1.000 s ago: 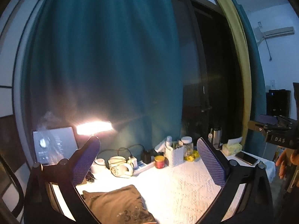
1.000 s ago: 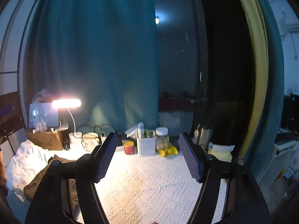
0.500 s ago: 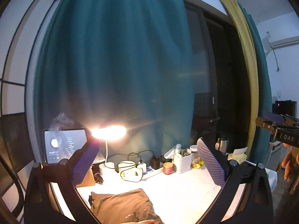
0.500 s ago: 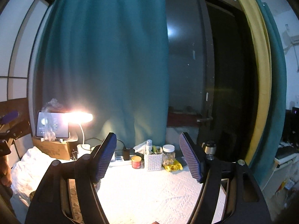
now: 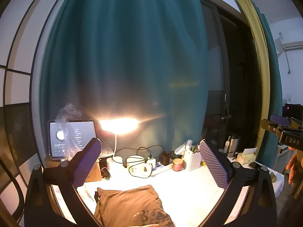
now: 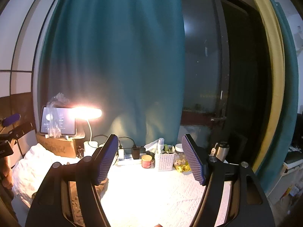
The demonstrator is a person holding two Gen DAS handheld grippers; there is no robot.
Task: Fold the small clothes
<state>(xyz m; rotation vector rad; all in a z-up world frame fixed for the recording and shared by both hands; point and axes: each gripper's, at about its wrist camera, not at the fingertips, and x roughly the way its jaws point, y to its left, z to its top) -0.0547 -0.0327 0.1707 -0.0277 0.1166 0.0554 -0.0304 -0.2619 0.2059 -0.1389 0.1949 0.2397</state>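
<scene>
A folded brown garment [image 5: 130, 204] with a dark print lies on the white patterned tablecloth [image 5: 189, 193], low between my left gripper's fingers. My left gripper [image 5: 150, 162] is open and empty, held above the table and facing the curtain. My right gripper [image 6: 149, 160] is open and empty too, above the bare cloth [image 6: 151, 194]. A strip of the brown garment [image 6: 103, 184] shows behind its left finger. A crumpled white cloth [image 6: 32, 172] lies at the table's left end. The right gripper's body shows at the right edge of the left wrist view [image 5: 284, 132].
Along the table's back stand a lit desk lamp [image 5: 118, 125], a tablet [image 5: 73, 138] on a cardboard box [image 6: 56, 147], a power strip [image 6: 126, 159], a mug [image 5: 136, 165], a red-lidded jar [image 6: 146, 160], a white basket [image 6: 163, 159], a steel flask [image 6: 220, 151] and a tissue box [image 5: 246, 157]. A teal curtain [image 5: 123, 56] hangs behind.
Both grippers have tilted up and drawn back, so the table sits lower in both views. The brown garment lies unmoved. Both stay open.
</scene>
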